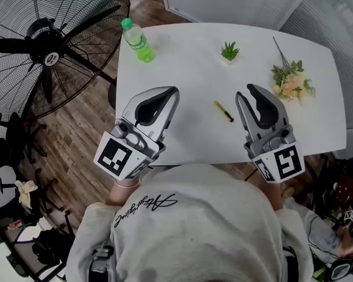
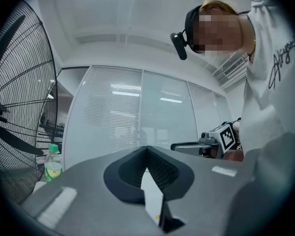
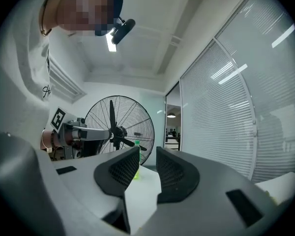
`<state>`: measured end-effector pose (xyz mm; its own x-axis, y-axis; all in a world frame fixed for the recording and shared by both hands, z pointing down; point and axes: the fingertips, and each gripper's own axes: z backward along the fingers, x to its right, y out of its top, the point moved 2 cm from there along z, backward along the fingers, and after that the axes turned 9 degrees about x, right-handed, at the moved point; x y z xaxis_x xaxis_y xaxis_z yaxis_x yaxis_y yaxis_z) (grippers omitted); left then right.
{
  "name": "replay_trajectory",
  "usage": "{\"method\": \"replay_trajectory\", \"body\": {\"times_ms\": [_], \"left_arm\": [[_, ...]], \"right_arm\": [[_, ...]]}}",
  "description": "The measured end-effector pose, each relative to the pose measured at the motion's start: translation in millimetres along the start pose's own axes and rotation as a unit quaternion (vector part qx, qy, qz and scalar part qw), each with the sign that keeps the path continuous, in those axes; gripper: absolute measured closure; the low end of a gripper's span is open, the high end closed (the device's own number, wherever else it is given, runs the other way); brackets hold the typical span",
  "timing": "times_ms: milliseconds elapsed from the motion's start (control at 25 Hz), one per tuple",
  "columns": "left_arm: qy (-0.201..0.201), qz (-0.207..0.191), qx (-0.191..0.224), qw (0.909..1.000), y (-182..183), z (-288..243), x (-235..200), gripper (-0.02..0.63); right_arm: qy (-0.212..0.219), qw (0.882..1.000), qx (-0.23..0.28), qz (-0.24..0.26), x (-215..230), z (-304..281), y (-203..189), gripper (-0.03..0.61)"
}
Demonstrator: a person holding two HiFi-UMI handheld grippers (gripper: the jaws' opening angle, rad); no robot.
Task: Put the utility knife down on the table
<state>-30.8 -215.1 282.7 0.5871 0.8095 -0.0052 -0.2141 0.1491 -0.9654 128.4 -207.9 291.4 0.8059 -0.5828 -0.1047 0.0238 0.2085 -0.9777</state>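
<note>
Sweatshirt script (image 1: 146, 209) unreadable; left gripper (image 1: 173, 91) held level, jaws together, empty; right gripper (image 1: 251, 89) level, jaws parted, empty; utility knife (image 1: 223, 111) laid on table (image 1: 188, 57) at nine o'clock of right gripper.

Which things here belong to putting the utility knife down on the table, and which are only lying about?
Belong to the job: utility knife, lying on the table; right gripper, open, empty; left gripper, shut, empty.

Only lying about: green bottle, small potted plant and flower bunch on the table; fan standing beside it.
</note>
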Motion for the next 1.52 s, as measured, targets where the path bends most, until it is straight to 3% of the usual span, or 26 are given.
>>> {"method": "replay_trajectory", "body": {"times_ms": [920,1520], "left_arm": [[-0.006,-0.001,0.002,1.0000,0.5,-5.8,2.4,0.615],[-0.011,-0.004,0.002,0.9999,2.8,-8.7,3.1,0.614]], "right_arm": [[0.005,1.000,0.029,-0.004,0.6,8.3,18.7,0.568],[0.006,1.000,0.027,0.000,2.1,9.7,19.1,0.577]]}}
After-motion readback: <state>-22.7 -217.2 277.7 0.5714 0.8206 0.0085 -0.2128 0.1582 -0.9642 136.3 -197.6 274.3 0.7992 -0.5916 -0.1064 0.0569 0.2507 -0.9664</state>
